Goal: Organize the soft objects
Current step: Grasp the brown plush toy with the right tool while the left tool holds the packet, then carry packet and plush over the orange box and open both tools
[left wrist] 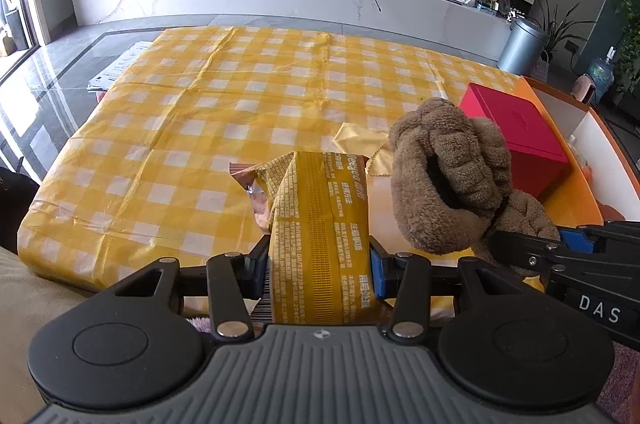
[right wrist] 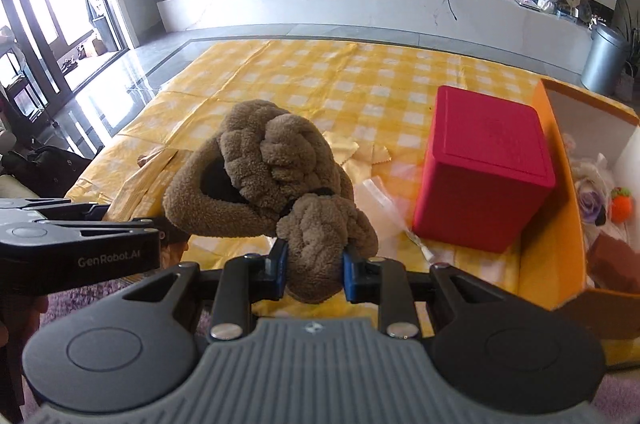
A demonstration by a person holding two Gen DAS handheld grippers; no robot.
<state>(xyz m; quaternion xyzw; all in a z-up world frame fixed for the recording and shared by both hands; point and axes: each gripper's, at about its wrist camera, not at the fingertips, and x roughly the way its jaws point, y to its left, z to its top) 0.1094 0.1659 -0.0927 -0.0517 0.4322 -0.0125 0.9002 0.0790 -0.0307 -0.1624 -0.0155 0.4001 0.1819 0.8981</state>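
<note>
Slippers (right wrist: 272, 180) hung pinched in right gripper (right wrist: 314, 264), packet (left wrist: 320, 224) clamped in left gripper (left wrist: 320, 260), both above table (left wrist: 200, 104); clear red box (right wrist: 484, 168), drop into orange box (right wrist: 556, 208).

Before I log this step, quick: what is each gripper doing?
Left gripper: closed on the yellow snack packet.
Right gripper: closed on the brown plush slippers.

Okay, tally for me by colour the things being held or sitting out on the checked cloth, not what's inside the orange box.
Brown: 1, the plush slippers, one bundle in the right gripper
Yellow: 2, snack packet in the left gripper, small cloth
Red: 1, red box
Clear: 1, plastic bag
Total: 5
</note>
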